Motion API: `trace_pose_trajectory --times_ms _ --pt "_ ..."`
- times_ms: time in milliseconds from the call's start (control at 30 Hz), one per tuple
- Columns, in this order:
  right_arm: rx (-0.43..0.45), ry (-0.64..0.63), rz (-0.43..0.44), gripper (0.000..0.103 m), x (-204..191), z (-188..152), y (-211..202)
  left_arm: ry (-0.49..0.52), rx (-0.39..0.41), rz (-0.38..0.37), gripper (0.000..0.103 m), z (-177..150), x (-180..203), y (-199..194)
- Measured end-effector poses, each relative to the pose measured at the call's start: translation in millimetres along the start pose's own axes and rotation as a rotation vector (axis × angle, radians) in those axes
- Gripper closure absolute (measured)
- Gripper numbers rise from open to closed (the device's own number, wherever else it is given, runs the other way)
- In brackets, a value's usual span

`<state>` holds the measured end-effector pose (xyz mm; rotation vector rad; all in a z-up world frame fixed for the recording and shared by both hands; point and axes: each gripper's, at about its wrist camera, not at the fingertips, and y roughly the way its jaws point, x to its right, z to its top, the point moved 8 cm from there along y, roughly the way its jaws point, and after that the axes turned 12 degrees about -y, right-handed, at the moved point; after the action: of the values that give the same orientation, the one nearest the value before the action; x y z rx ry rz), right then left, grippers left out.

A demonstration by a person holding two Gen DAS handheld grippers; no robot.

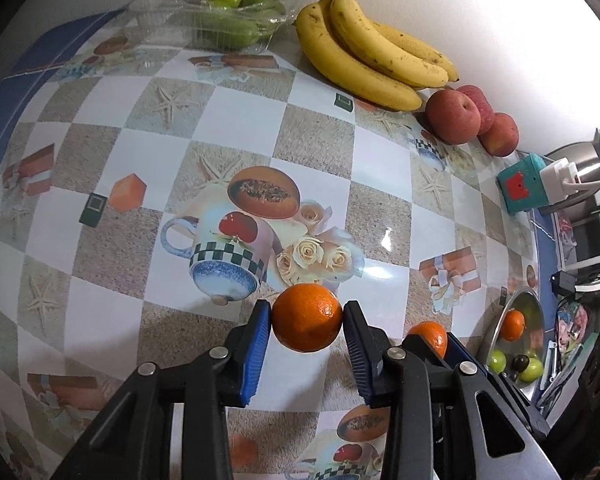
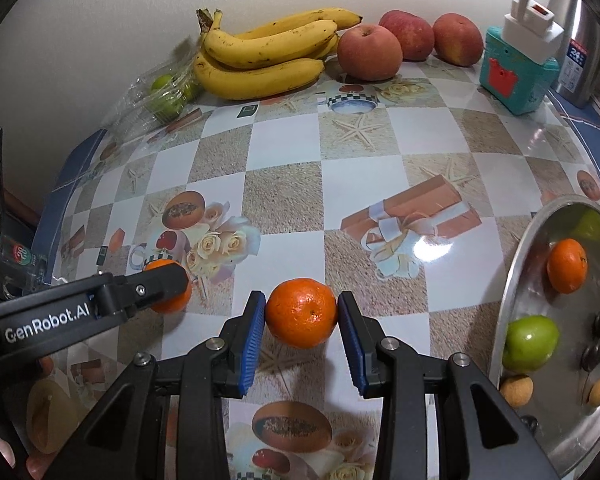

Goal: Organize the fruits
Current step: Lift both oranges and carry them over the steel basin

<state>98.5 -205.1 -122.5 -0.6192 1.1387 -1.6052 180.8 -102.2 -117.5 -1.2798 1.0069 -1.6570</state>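
An orange (image 2: 301, 313) is clamped between the blue pads of the right claw (image 2: 302, 332) above the patterned table (image 2: 292, 160). To the left, a second orange (image 2: 172, 304) is seen gripped in the left claw (image 2: 168, 286). At the right edge a steel bowl (image 2: 512, 288) is filled with another orange (image 2: 567, 266), a green apple (image 2: 530, 343) and small fruits. Along the wall, bananas (image 2: 264, 54), three red apples (image 2: 370, 53) and a clear box of green fruit (image 2: 160, 92) are lined up

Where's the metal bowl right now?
Right wrist view, far right edge: the metal bowl sits on the table, holding an orange and green fruit.
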Motion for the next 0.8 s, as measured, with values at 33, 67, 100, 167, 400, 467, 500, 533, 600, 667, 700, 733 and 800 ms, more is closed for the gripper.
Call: trace_pose_trajectory --times_ms 33,67,100,167,400,467,500,533,600,667,700,733,800 --pt "0.001 0.003 0.000 0.064 0.1 -0.8 -1.8 0.002 0.002 0.001 0.063 -0.6 1.5 -0.6" --pt "0.001 0.005 0.001 0.064 0.3 -1.9 -4.0 0.004 0.003 0.000 0.063 -1.7 1.6 -3.0" --pt "0.001 0.008 0.001 0.064 0.6 -3.1 -6.2 0.005 0.005 0.000 0.063 -2.8 1.6 -4.9" --pt "0.002 0.013 0.003 0.064 1.5 -5.3 -10.7 0.010 0.009 0.006 0.063 -4.9 1.3 -8.5" --pt "0.011 0.038 0.004 0.064 5.5 -13.7 -28.0 0.042 0.037 0.026 0.063 -11.6 4.9 -22.2" --pt "0.013 0.042 0.004 0.064 5.6 -15.9 -32.5 0.050 0.042 0.033 0.063 -15.0 5.8 -25.6" --pt "0.015 0.042 0.003 0.064 5.5 -16.9 -34.7 0.052 0.044 0.036 0.063 -16.5 6.3 -26.2" --pt "0.017 0.043 0.005 0.064 5.1 -17.9 -36.6 0.052 0.044 0.038 0.063 -18.1 6.7 -26.8" --pt "0.016 0.043 0.013 0.064 3.5 -20.9 -39.5 0.054 0.043 0.042 0.063 -22.4 7.4 -27.9" --pt "0.012 0.039 0.011 0.064 1.9 -24.5 -42.1 0.051 0.039 0.044 0.063 -27.1 8.2 -28.5" --pt "0.012 0.037 0.011 0.064 1.8 -25.8 -42.9 0.053 0.038 0.046 0.063 -29.6 9.1 -28.9" --pt "0.012 0.038 0.012 0.064 1.8 -27.3 -44.4 0.056 0.039 0.049 0.063 -31.9 10.4 -29.7" --pt "0.015 0.045 0.014 0.064 2.3 -30.4 -47.9 0.080 0.046 0.056 0.063 -38.5 17.1 -32.5"
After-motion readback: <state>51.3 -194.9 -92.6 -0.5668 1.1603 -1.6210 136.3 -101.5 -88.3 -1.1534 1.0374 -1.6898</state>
